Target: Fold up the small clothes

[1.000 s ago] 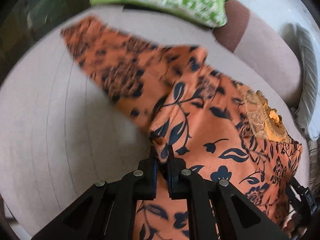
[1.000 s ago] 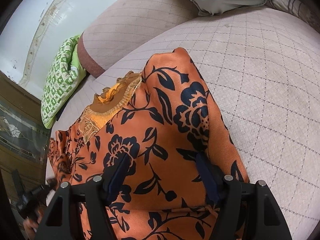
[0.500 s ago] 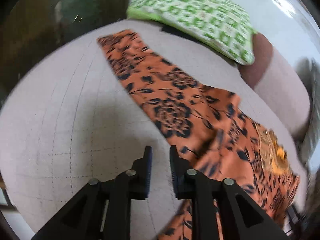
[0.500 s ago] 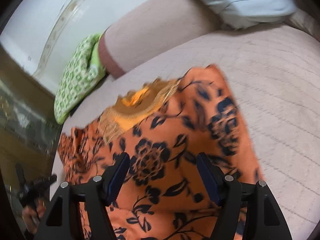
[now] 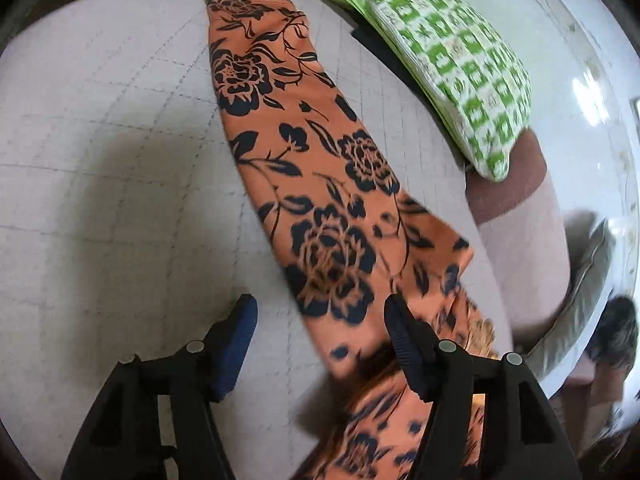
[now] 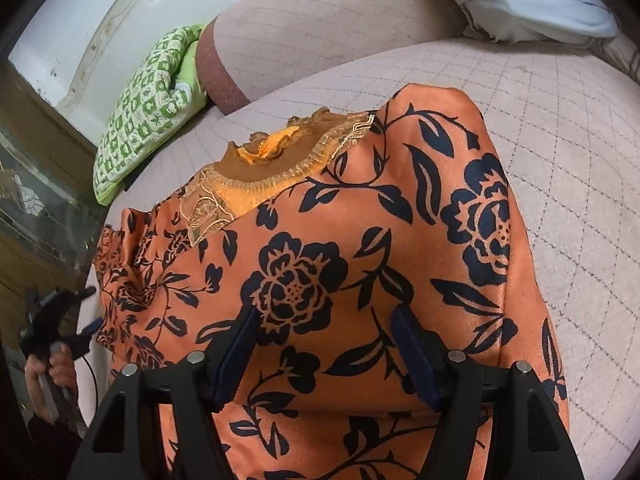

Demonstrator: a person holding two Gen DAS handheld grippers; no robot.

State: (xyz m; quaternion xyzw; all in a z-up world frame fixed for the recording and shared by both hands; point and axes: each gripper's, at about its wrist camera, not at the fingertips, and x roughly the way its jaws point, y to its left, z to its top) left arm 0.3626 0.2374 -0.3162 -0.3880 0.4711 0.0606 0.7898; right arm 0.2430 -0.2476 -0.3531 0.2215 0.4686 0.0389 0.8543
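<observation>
Orange floral garment flat on quilted sofa, both grippers' fingers spread

Your left view smeared the garment near the bottom edge, so its folds there were unreadable. In your right view the garment ran off the frame's bottom, and your left tongs looked too small to judge.

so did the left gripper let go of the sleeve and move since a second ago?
Yes. The left gripper is now open and has pulled back from the green pillow, leaving the sleeve flat on the cushion.
</observation>
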